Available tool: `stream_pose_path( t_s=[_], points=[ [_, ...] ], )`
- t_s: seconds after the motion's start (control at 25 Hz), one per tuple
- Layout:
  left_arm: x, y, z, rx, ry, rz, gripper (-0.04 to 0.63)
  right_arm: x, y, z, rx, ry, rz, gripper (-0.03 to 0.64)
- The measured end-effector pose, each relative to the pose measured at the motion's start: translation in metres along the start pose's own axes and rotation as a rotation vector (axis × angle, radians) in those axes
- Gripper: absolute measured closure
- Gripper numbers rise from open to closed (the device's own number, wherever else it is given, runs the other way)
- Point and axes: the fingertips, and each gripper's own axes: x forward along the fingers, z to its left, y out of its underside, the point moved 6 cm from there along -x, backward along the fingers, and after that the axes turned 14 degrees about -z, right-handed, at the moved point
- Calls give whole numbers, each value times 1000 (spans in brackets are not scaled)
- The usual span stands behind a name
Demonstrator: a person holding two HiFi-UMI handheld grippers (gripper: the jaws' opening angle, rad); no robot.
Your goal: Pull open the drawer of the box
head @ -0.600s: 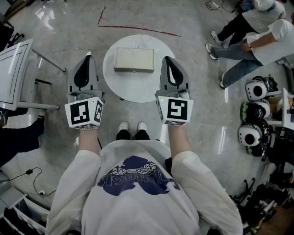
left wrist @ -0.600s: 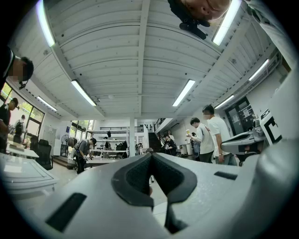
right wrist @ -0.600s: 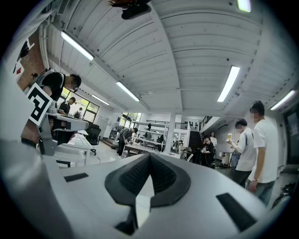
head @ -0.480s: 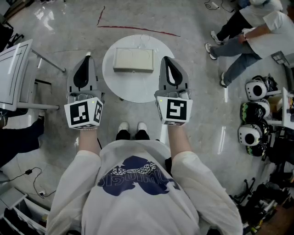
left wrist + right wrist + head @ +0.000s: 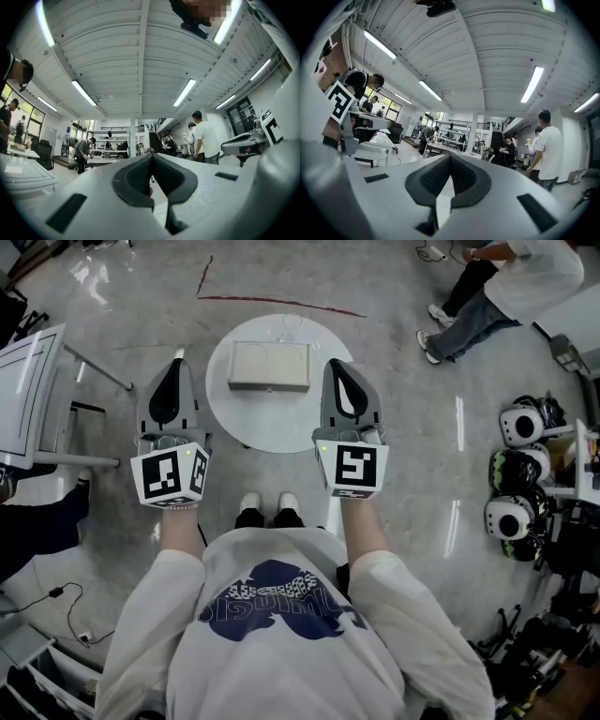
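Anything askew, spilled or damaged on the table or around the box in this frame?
Nothing stands out. The box sits flat near the middle of the round table, with nothing spilled around it. The left gripper and right gripper are both shut and empty, held either side of it.

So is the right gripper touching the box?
Apart. The head view shows the right gripper beside the box, with a strip of the round white table between them.
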Motion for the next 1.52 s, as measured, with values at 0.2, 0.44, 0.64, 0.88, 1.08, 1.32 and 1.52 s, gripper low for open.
stream_pose_path(
  t_s=[0.2, 0.44, 0.64, 0.88, 1.08, 1.32, 1.52],
  points=[
    [-11, 12, 2, -113, -9, 65, 588, -6, 19, -13, 233, 23, 13, 620],
    [-30, 37, 13, -155, -78, 182, 588, -28, 50, -55, 446, 132, 17, 620],
    [-34, 55, 14, -170, -114, 260, 588, -36, 66, -82, 450, 144, 44, 591],
    [-38, 81, -2, -203, -87, 371, 581, -41, 93, -96, 477, 137, 98, 493],
    [-43, 98, -16, -236, -82, 441, 494, -39, 107, -94, 483, 92, 119, 479],
    [-38, 103, -20, -229, -69, 480, 485, -30, 111, -87, 487, 59, 125, 479],
    [-24, 125, -8, -224, -30, 551, 480, -12, 121, -66, 479, 41, 159, 479]
  ],
)
